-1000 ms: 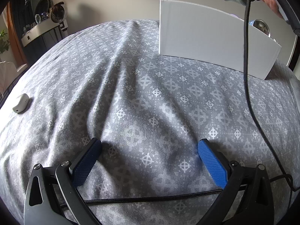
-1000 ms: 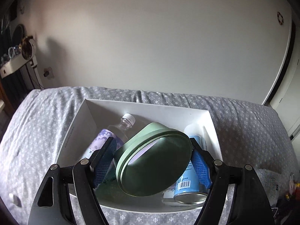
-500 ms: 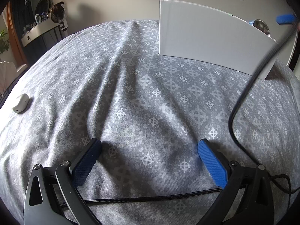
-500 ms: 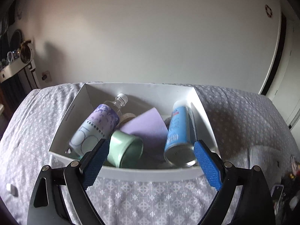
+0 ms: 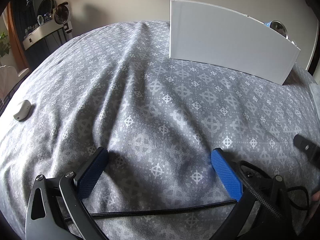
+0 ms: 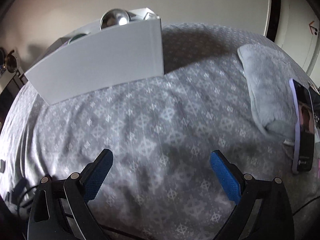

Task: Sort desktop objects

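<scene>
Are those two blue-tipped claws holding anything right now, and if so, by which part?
Nothing is held. The left hand-held gripper and the right hand-held gripper are both open over the patterned bedspread, with only fabric between their pads.

1. 1 white box (image 5: 226, 42) is sitting on the bed cover (image 5: 140, 100).
2. 1 shiny can (image 6: 114, 19) is poking up over the box wall.
3. 1 small white case (image 5: 22, 110) is lying on the cover, far from the box.
4. 1 fluffy grey blanket (image 6: 266, 84) is lying at the side.
5. 1 phone (image 6: 303, 128) is resting by the blanket.
6. 2 grippers are showing, the left gripper (image 5: 158, 172) and the right gripper (image 6: 161, 172), each spreading 2 blue fingers.
</scene>
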Available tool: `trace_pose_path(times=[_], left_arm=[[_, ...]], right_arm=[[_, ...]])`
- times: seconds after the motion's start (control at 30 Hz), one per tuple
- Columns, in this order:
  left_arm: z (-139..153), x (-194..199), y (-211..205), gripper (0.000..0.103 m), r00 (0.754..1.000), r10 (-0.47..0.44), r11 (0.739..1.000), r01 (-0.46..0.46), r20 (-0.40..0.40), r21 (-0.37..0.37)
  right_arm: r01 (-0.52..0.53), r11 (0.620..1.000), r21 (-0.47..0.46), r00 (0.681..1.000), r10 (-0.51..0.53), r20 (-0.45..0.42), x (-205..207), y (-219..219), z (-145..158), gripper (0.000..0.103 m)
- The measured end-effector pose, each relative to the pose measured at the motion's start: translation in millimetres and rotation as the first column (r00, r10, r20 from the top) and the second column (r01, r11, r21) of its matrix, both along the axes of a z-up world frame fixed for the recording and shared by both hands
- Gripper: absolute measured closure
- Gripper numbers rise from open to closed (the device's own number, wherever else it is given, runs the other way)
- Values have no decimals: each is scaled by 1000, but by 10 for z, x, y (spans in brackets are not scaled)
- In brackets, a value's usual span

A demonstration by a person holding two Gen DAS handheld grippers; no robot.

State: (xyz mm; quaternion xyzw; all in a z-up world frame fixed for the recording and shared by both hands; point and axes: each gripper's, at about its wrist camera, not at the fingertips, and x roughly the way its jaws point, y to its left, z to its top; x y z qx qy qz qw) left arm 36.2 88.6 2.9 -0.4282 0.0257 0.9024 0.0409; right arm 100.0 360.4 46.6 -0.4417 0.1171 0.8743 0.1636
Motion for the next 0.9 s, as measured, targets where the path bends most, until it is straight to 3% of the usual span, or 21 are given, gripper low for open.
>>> trace_pose_path(times=[0.13, 0.9], left_arm=[[0, 1, -1, 0, 1000, 0, 1000, 0, 0, 0], [-4, 14, 5, 0, 1000, 0, 1000, 0, 0, 0]], right_arm=[[-48, 992, 115, 999, 47, 12, 5, -155, -190, 0], [-46, 992, 119, 999, 47, -4, 8, -211, -192, 0]])
